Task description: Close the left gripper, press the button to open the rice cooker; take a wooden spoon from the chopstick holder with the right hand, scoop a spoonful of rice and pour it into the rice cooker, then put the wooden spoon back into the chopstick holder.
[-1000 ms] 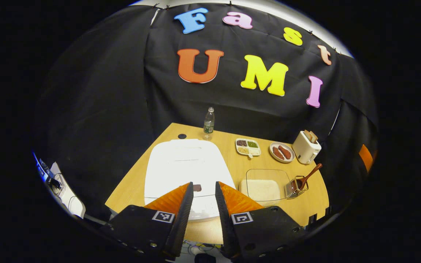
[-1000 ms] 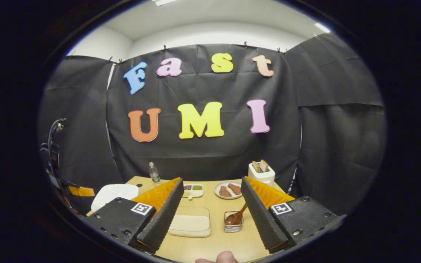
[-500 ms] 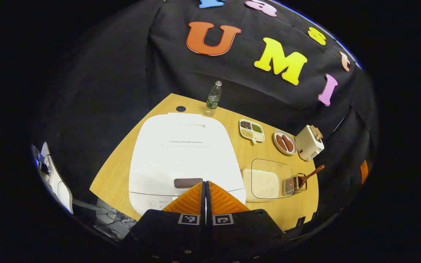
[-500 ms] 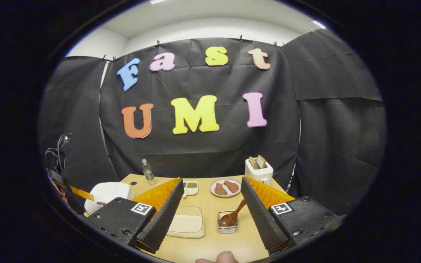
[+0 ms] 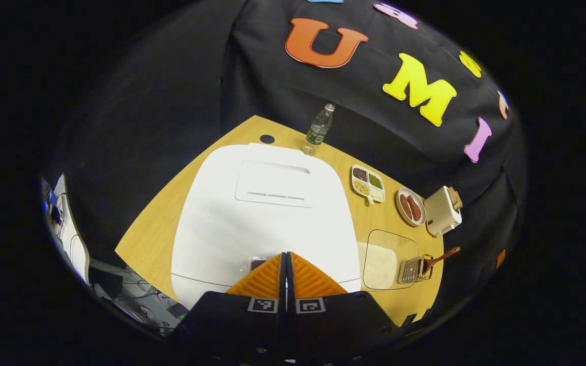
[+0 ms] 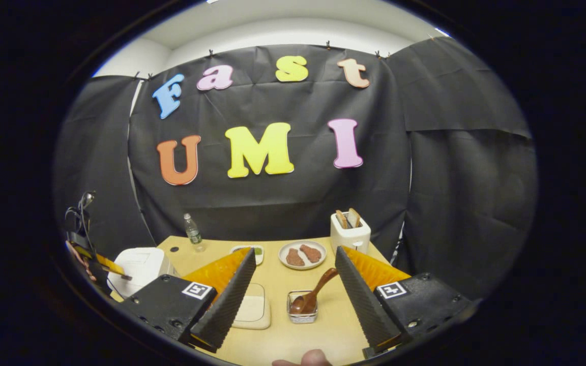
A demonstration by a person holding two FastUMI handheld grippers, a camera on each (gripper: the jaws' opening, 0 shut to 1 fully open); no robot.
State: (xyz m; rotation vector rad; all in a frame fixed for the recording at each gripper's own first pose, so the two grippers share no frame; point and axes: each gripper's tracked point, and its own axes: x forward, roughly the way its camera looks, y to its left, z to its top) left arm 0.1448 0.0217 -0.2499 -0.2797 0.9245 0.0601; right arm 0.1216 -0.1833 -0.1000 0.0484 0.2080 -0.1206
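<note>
Since the earlier frames the left gripper (image 5: 286, 256), fingers pressed together on nothing, has dropped onto the rice cooker (image 5: 265, 213) at its button (image 5: 257, 263); next: push down; right gripper (image 6: 293, 277) gapes wide before the wooden spoon (image 6: 313, 295) in the chopstick holder (image 6: 301, 311).

On the desk (image 5: 160, 223), the rice cooker (image 5: 267, 203) sits at the left. Behind it stands a water bottle (image 5: 318, 127). To the right of the cooker lies the rice tray (image 5: 387, 251), and right of that is the chopstick holder (image 5: 415, 269) with the wooden spoon (image 5: 443, 255) leaning in it. Behind the rice tray are a snack dish (image 5: 368, 183), a plate (image 5: 411, 207) and a toaster (image 5: 442, 211), side by side. The left tool (image 5: 286, 264), its 2 fingers together, is at the cooker's front edge.
</note>
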